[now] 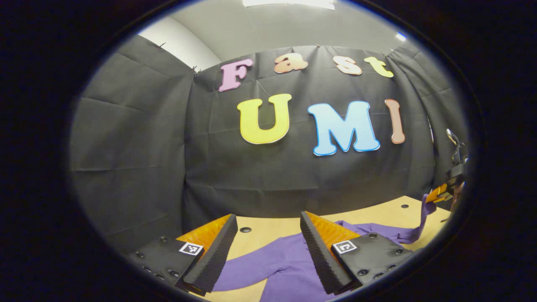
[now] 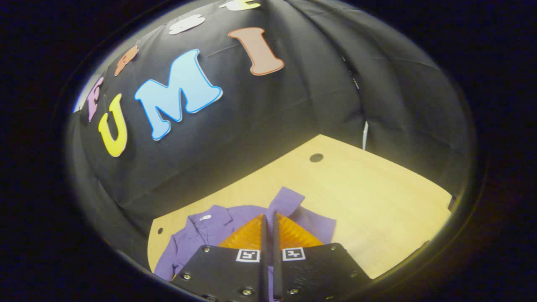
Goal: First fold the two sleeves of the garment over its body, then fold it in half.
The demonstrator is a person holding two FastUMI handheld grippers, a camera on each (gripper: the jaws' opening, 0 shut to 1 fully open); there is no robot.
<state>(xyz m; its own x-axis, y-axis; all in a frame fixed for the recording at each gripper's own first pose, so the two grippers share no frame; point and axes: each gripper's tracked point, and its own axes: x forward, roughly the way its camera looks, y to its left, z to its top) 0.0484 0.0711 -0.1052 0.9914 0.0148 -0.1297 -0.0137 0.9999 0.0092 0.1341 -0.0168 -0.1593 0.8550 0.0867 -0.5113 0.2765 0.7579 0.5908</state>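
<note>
Here the right tongs (image 2: 269, 220) are pressed together on a sleeve (image 2: 285, 201) of the purple garment (image 2: 209, 228), the cuff standing up just beyond their tips. The body lies ahead and to their left on the surface (image 2: 369, 197), so a fold over it would carry the sleeve leftward. The left tongs (image 1: 268, 247) stand apart above the garment (image 1: 289, 268), gripping nothing. The left gripper view adds the sleeve (image 1: 419, 224) rising to the far right tongs (image 1: 440, 193); the right gripper view shows the collar.
</note>
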